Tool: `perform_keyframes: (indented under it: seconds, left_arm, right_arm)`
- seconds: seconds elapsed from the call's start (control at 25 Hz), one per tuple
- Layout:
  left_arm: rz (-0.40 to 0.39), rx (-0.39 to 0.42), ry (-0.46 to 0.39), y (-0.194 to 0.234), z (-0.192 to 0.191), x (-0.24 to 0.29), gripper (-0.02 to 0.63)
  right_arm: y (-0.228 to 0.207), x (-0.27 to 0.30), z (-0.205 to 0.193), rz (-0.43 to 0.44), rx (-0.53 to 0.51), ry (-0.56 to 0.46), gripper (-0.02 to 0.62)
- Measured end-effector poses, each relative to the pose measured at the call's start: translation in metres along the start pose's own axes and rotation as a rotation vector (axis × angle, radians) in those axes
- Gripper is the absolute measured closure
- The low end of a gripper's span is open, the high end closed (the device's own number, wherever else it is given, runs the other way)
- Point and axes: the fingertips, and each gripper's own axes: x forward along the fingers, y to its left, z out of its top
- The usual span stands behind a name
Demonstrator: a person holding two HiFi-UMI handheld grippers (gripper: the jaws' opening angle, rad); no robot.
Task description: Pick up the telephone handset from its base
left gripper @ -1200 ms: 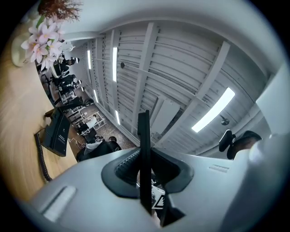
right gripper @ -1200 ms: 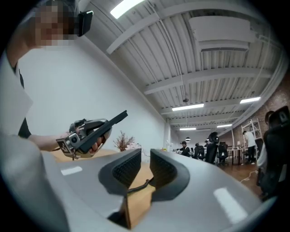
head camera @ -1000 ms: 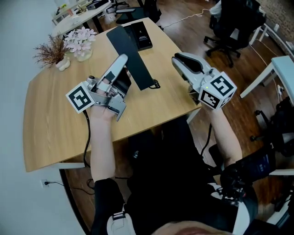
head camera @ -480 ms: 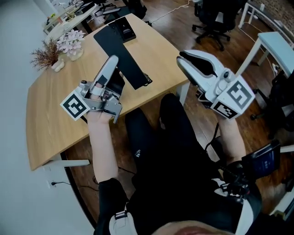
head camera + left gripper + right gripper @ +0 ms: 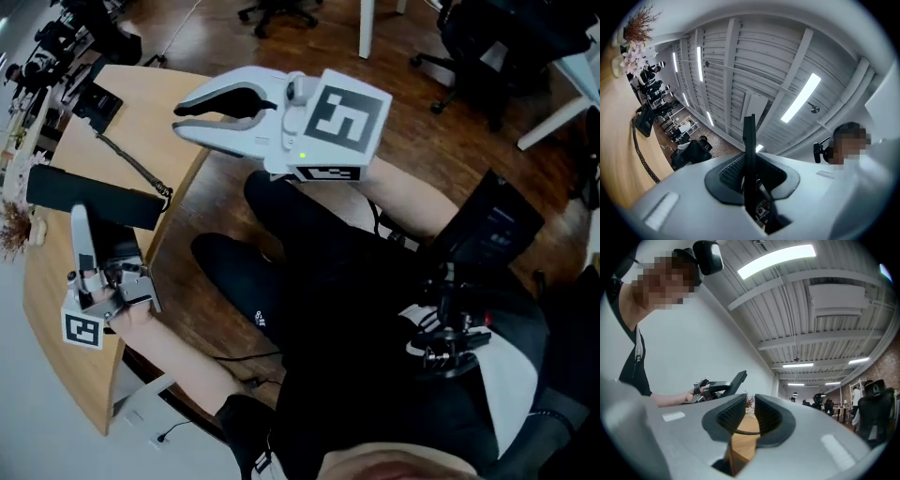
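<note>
The black telephone handset (image 5: 94,197) is a long flat bar, held above the wooden table (image 5: 52,300) with my left gripper (image 5: 82,223) shut on it. In the left gripper view its thin edge (image 5: 749,136) stands upright between the closed pads of that gripper (image 5: 752,169). A coiled cord (image 5: 131,161) runs from the handset's end to the black base (image 5: 98,103) at the table's far side. My right gripper (image 5: 180,118) hovers off the table over the person's lap, open, and the gap in its own view (image 5: 750,416) is empty. That view also shows the left gripper (image 5: 712,386) with the handset (image 5: 738,379).
Pale flowers (image 5: 628,56) and a dried plant (image 5: 640,21) stand at the table's far end. Office chairs (image 5: 487,37) and a white desk leg (image 5: 366,23) stand on the wooden floor beyond. The person's legs (image 5: 309,253) fill the space beside the table edge.
The left gripper has carried the handset away from the base toward the table's near edge, drawing the cord out. The right gripper has moved off the table, over the lap.
</note>
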Motion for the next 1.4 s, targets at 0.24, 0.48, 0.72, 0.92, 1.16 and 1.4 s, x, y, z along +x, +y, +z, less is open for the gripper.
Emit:
perform_keyframes:
  seconds: [0.24,0.48,0.72,0.92,1.16,1.4]
  left_arm:
    - [-0.012,-0.019,0.015,-0.022,-0.013,0.005,0.531]
    - [-0.016,-0.01,0.011,-0.09,-0.041,-0.025,0.531]
    - [-0.012,-0.009,0.01,-0.095,-0.037,-0.024,0.531]
    - [-0.008,-0.01,0.014,-0.096,-0.038,-0.024,0.531]
    - [-0.003,0.002,0.016,-0.097,-0.037,-0.025,0.531]
    - [-0.002,0.005,0.01,-0.098,-0.038,-0.027,0.531]
  right_arm:
    - [0.012,-0.022,0.015,-0.017,-0.002,-0.008,0.537]
    - [0.073,-0.069,0.038,-0.017,-0.01,-0.011,0.537]
    - [0.074,-0.07,0.038,-0.022,0.005,0.003,0.537]
    - [0.075,-0.067,0.045,-0.016,0.013,0.006,0.538]
    - [0.076,-0.067,0.048,-0.015,0.005,-0.005,0.541]
    - [0.076,-0.067,0.048,-0.007,0.004,-0.006,0.543]
